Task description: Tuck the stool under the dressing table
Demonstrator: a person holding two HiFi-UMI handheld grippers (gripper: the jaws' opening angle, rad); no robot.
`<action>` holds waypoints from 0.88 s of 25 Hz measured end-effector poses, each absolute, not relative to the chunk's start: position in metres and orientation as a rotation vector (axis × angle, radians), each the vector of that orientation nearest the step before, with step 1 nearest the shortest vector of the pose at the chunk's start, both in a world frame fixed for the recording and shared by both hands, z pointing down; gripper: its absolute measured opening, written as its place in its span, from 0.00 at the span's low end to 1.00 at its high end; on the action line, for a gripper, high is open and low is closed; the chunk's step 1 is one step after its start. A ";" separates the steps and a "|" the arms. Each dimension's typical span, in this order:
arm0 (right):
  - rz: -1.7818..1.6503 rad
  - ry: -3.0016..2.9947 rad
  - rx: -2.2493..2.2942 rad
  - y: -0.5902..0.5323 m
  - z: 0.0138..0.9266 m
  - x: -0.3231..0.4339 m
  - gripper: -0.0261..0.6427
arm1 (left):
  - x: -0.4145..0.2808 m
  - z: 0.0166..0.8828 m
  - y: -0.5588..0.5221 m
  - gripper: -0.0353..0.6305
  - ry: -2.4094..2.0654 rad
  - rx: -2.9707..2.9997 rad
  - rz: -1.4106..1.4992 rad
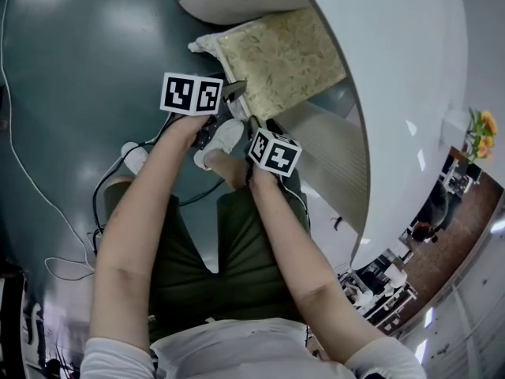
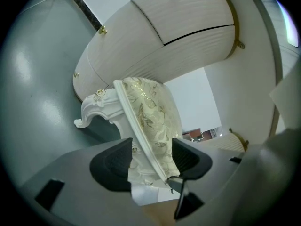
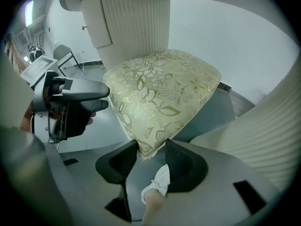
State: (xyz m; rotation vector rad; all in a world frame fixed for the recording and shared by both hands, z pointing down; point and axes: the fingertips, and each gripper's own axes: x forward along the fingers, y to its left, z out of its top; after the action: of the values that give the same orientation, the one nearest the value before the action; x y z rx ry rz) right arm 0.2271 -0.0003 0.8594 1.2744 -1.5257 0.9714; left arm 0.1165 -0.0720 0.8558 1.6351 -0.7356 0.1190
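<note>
1. Forearms [image 1: 130,235] are closest to the head cam, both stretched down past the white shoes [image 1: 225,136]. So the person is standing right behind the stool [image 1: 280,58] and reaching onto its near edge.
2. That stool sits on the dark floor [image 1: 71,69], cushion up. One side of it is beneath the curved white rim of the desk [image 1: 402,93], and the near side pokes out toward the feet. I'd call that partway in, not tucked yet.
3. Left claw [image 2: 150,161] has the seat's edge between its pads, with the carved white frame on one side and the floral cushion [image 2: 150,112] on the other. It looks pinched on, and the claw lies fairly flat, which makes sense for shoving something along the floor.
4. Right claw [image 3: 151,161] points steeply down and is clamped on the cushion's near corner, with the fabric squeezed between the pads.
5. Why two grips close together on the same side? My guess is that pushing from one corner would swing the stool round. Two holds should keep it straight toward the space by the ribbed drawer fronts [image 1: 331,160].
6. Possible snag: the right claw only has soft cushion, so it could slip or tug the fabric. The left one is on the solid frame, so it probably does the real pushing. I can't see the legs well enough to say if they'd catch on anything.
</note>
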 end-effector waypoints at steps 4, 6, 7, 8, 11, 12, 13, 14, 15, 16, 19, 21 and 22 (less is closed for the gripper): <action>0.966 -1.545 1.289 -0.005 0.857 0.247 0.34 | 0.130 0.855 -0.064 0.43 -0.742 1.619 0.118; 0.963 -1.552 1.303 -0.006 0.856 0.253 0.34 | 0.132 0.856 -0.061 0.42 -0.749 1.609 0.117; 0.965 -1.550 1.312 -0.007 0.856 0.256 0.34 | 0.132 0.856 -0.058 0.42 -0.752 1.606 0.119; 0.971 -1.544 1.326 -0.007 0.857 0.258 0.34 | 0.130 0.857 -0.056 0.42 -0.755 1.603 0.123; 1.003 -1.506 1.382 -0.006 0.856 0.262 0.33 | 0.116 0.856 -0.049 0.41 -0.774 1.591 0.129; 1.009 -1.494 1.400 -0.005 0.856 0.263 0.32 | 0.110 0.855 -0.046 0.41 -0.781 1.584 0.126; 1.009 -1.485 1.412 -0.005 0.856 0.263 0.30 | 0.104 0.852 -0.044 0.41 -0.787 1.579 0.121; 1.001 -1.482 1.415 -0.004 0.855 0.264 0.26 | 0.099 0.849 -0.041 0.41 -0.791 1.575 0.116; 0.982 -1.487 1.405 -0.004 0.854 0.264 0.26 | 0.095 0.845 -0.039 0.41 -0.795 1.574 0.113; 0.950 -1.496 1.387 -0.003 0.852 0.264 0.26 | 0.093 0.840 -0.037 0.41 -0.797 1.576 0.112; 0.846 -1.529 1.371 0.000 0.839 0.262 0.13 | 0.087 0.826 -0.027 0.38 -0.797 1.594 0.118; 0.830 -1.567 1.371 0.006 0.826 0.255 0.06 | 0.082 0.813 -0.017 0.34 -0.797 1.605 0.123; 0.834 -1.594 1.361 0.009 0.819 0.249 0.06 | 0.078 0.805 -0.013 0.29 -0.804 1.611 0.120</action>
State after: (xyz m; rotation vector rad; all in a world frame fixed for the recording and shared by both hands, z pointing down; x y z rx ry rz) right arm 0.2489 0.0089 0.8193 1.3607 -1.5942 0.8344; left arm 0.0783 -0.0127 0.8049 1.6106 -0.8043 0.1202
